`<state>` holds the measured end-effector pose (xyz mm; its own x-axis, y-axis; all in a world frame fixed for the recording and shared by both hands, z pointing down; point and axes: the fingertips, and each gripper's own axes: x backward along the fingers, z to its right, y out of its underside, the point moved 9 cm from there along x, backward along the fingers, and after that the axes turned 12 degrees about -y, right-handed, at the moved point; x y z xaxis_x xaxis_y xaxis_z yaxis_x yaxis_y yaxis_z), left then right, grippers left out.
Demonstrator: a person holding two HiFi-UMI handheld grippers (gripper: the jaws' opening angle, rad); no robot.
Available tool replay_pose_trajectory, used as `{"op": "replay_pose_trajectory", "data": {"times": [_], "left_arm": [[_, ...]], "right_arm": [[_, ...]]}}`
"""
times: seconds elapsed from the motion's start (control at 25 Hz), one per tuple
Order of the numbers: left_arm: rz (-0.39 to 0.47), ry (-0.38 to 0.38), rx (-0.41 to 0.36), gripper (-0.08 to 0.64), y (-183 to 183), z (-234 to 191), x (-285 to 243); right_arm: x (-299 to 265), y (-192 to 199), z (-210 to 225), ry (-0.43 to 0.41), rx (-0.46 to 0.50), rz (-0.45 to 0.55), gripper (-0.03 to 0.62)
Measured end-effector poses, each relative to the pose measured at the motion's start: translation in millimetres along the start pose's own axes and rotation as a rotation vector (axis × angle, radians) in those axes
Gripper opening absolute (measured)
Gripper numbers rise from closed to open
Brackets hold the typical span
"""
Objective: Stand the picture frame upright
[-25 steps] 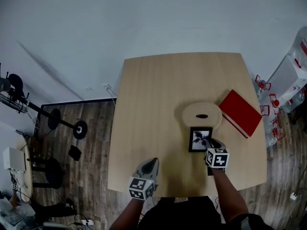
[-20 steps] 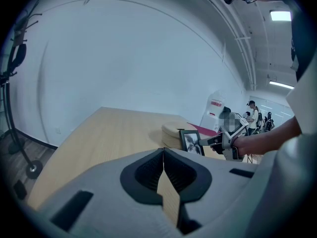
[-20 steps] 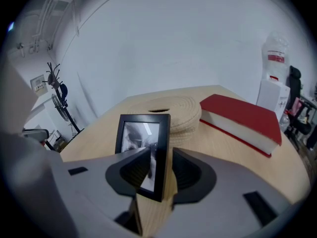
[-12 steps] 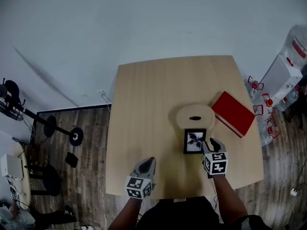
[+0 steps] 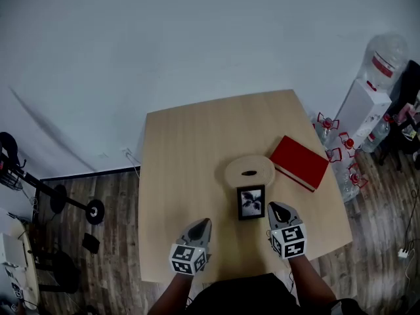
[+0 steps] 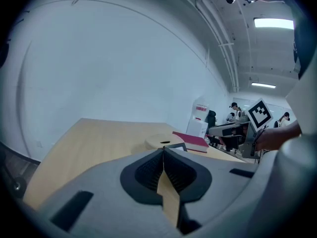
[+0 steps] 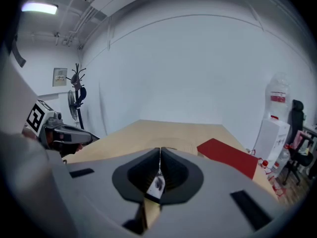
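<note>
The picture frame (image 5: 251, 202) seems to stand on the bench (image 5: 184, 156), long axis vertical. Just right of it, the nearer right claw (image 5: 274, 207) has just been closing, jaws together, empty. The left claw (image 5: 205, 223) is likewise pressed together.

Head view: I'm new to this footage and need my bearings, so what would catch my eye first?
The red book jumps out, lying at the right of the pale wooden table. Beside it lies a round wooden disc, with a small black picture frame just on its near side. Nearest the camera hover the left gripper and right gripper, both empty; the right one's jaws have just been closing on nothing.
</note>
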<state>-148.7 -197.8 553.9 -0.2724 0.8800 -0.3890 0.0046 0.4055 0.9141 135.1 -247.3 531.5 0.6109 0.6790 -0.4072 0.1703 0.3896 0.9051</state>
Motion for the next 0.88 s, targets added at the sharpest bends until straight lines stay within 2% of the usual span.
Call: {"op": "replay_pose_trajectory", "data": {"times": [0.24, 0.88], "left_arm": [[0.009, 0.050, -0.023, 0.005, -6, 12, -1], [0.012, 0.117, -0.063, 0.005, -1, 22, 12]], "right_arm": [[23, -7, -19, 0.031, 0.109, -0.030, 0.009], [43, -6, -40, 0.049, 0.061, 0.035, 0.009]]}}
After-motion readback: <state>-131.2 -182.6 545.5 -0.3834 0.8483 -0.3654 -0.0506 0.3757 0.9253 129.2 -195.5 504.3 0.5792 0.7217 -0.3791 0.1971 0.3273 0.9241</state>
